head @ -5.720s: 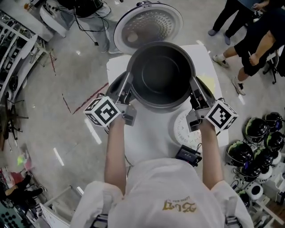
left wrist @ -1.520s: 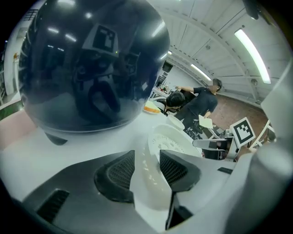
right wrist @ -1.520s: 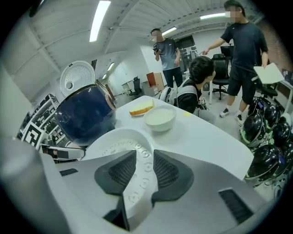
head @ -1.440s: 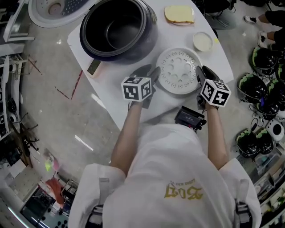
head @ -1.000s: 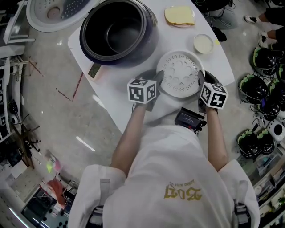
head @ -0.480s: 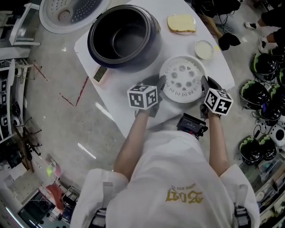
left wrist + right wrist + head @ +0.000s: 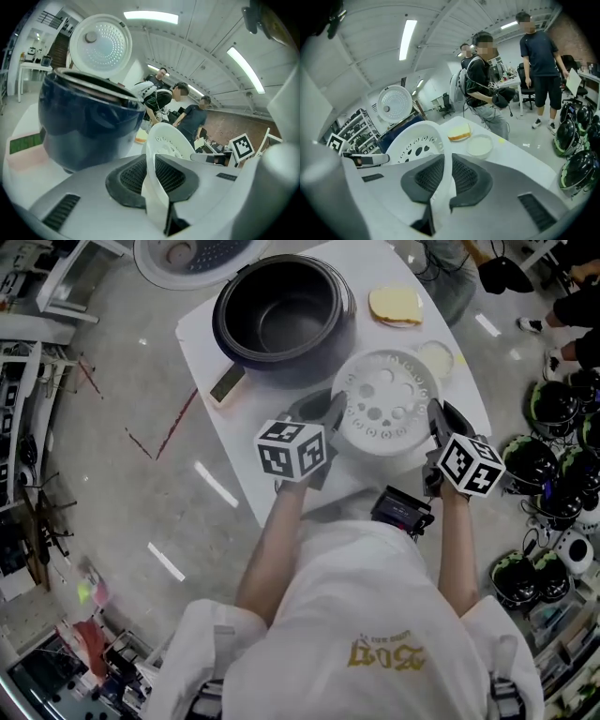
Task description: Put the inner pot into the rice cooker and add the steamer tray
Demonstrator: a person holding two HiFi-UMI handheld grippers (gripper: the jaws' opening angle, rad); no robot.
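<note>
The white perforated steamer tray (image 7: 384,409) hangs above the white table (image 7: 251,432), gripped at its two opposite rims. My left gripper (image 7: 330,414) pinches the left rim, its jaws still closing, pads pressing on the rim (image 7: 154,168). My right gripper (image 7: 437,424) does the same on the right rim (image 7: 443,178). Beyond the tray stands the dark rice cooker (image 7: 286,315) with the inner pot (image 7: 292,326) seated inside and its lid (image 7: 187,253) swung open. In the left gripper view the cooker (image 7: 89,126) looms at left.
A plate with a yellow slice (image 7: 397,304) and a small white dish (image 7: 437,358) lie at the table's far right. A green and pink block (image 7: 228,383) lies beside the cooker. A black device (image 7: 401,512) sits at the near edge. Helmets (image 7: 553,484) crowd the floor; people (image 7: 487,79) stand beyond.
Both grippers have risen together with the steamer tray between them, lifting it off the table. The jaws have tightened on its rim.
</note>
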